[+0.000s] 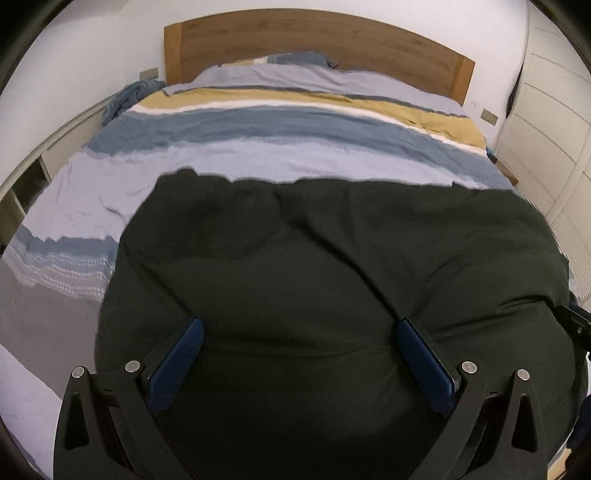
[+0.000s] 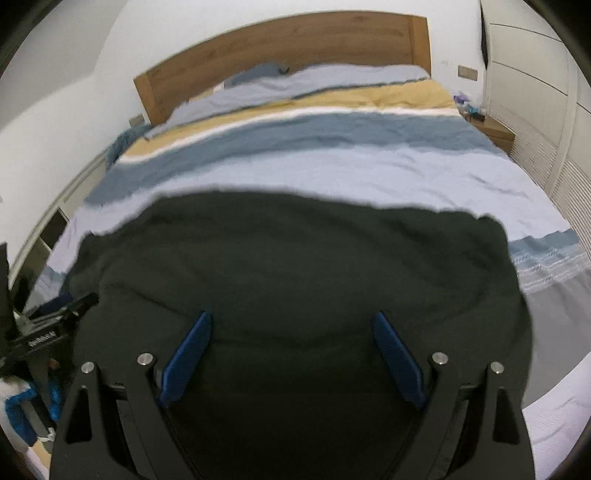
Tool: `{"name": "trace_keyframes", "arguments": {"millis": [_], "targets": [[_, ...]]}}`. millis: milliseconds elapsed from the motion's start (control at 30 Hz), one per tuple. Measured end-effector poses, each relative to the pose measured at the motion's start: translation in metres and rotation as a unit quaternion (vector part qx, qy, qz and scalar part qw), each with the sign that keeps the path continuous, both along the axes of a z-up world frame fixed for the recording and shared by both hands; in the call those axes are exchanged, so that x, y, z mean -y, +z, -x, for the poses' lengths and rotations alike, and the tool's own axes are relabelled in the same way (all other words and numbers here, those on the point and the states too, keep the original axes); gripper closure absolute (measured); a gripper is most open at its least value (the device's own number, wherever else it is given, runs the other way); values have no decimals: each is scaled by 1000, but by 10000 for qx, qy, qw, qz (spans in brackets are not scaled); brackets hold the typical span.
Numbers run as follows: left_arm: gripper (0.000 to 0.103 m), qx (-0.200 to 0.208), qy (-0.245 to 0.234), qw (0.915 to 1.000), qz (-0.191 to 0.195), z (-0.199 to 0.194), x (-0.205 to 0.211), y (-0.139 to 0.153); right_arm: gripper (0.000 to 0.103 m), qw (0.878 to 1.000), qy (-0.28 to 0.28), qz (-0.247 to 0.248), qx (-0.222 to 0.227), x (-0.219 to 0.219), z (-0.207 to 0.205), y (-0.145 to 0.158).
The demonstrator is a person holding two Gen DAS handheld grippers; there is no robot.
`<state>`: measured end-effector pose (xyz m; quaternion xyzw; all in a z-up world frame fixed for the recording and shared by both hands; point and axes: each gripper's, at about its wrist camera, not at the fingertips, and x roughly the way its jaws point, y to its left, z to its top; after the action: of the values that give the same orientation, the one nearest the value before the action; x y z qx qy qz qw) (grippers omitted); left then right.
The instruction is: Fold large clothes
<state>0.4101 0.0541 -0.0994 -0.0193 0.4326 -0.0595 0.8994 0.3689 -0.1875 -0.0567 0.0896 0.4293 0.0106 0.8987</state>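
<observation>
A large dark green-black garment [image 1: 314, 258] lies spread on the near part of the bed, its far edge running across the striped bedcover [image 1: 295, 155]. In the left wrist view my left gripper [image 1: 299, 323] hangs over the garment's near part, its blue pads [image 1: 181, 362] wide apart and nothing pinched between them. My right gripper [image 2: 291, 315] is open in the same way above the garment [image 2: 295, 251]; cloth lies below its fingers [image 2: 399, 362], not gripped. Part of the other gripper shows at the right edge [image 1: 576, 321] and at the left edge [image 2: 55, 325].
The wooden headboard [image 1: 314, 33] stands at the far end against a white wall. White wardrobe doors [image 2: 535, 92] run along the right side, with a wooden nightstand [image 2: 495, 133] beside the bed. A blue cloth [image 1: 125, 96] lies at the bed's far left corner.
</observation>
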Motion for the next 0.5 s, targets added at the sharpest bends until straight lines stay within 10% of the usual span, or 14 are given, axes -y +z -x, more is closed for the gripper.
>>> {"name": "trace_keyframes", "arguments": {"millis": [500], "targets": [[0,-122,-14,9999,-17,9,4,-12,14,9946,-920,195,-439,93,25,-28]]}}
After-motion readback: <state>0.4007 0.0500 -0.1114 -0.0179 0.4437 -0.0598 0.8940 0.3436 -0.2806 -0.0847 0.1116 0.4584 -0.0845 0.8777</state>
